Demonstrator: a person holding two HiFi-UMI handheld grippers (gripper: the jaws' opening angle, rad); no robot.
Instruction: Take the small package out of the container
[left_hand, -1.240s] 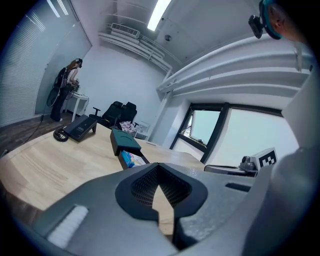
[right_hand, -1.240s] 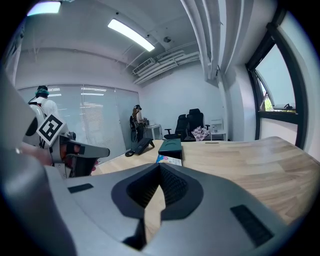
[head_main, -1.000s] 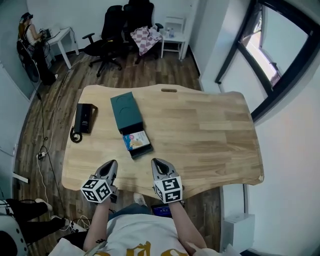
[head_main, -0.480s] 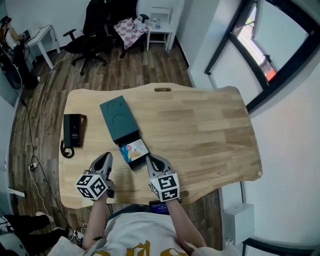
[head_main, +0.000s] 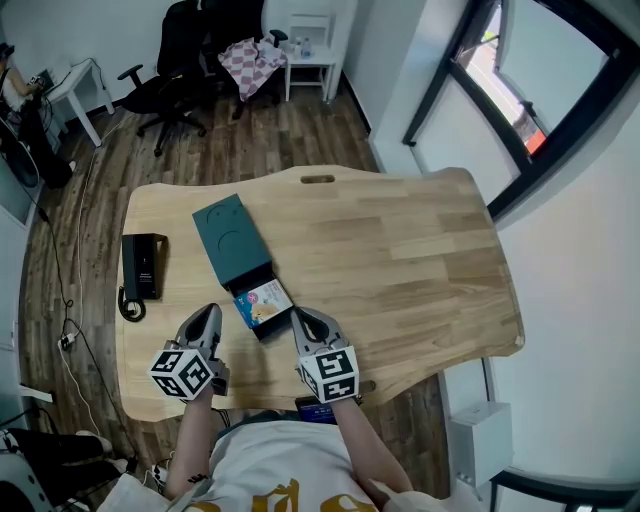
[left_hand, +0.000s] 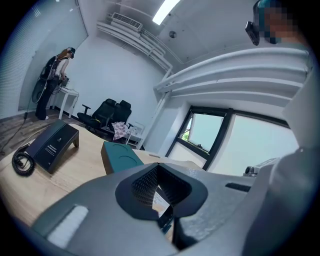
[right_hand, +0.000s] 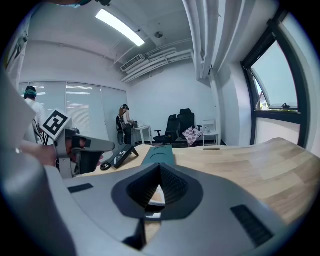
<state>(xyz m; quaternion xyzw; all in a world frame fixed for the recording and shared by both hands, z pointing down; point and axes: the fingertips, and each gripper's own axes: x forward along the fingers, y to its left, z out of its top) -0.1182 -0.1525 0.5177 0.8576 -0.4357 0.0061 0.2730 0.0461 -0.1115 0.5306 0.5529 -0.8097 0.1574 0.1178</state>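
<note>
A dark teal box, the container (head_main: 228, 236), lies on the wooden table (head_main: 400, 260). Its black drawer is slid out toward me, and in it lies the small package (head_main: 263, 302), light blue and white with a colourful print. My left gripper (head_main: 209, 313) is shut and holds nothing; it hovers just left of the drawer's near end. Right of that end my right gripper (head_main: 300, 316) is shut too, also holding nothing. The left gripper view has the container (left_hand: 120, 154) just ahead of the shut left gripper (left_hand: 159, 169). The right gripper view shows the container (right_hand: 159, 154) beyond the right gripper (right_hand: 160, 169).
A black desk phone (head_main: 142, 266) with a coiled cord lies at the table's left edge. The table's near edge runs just under both grippers. Office chairs (head_main: 190, 50), a small white table and a person (head_main: 12, 70) stand far behind on the wood floor.
Both grippers have moved forward to the container's open drawer end, one on each side. Over the last half second they stay put. Both remain shut.
</note>
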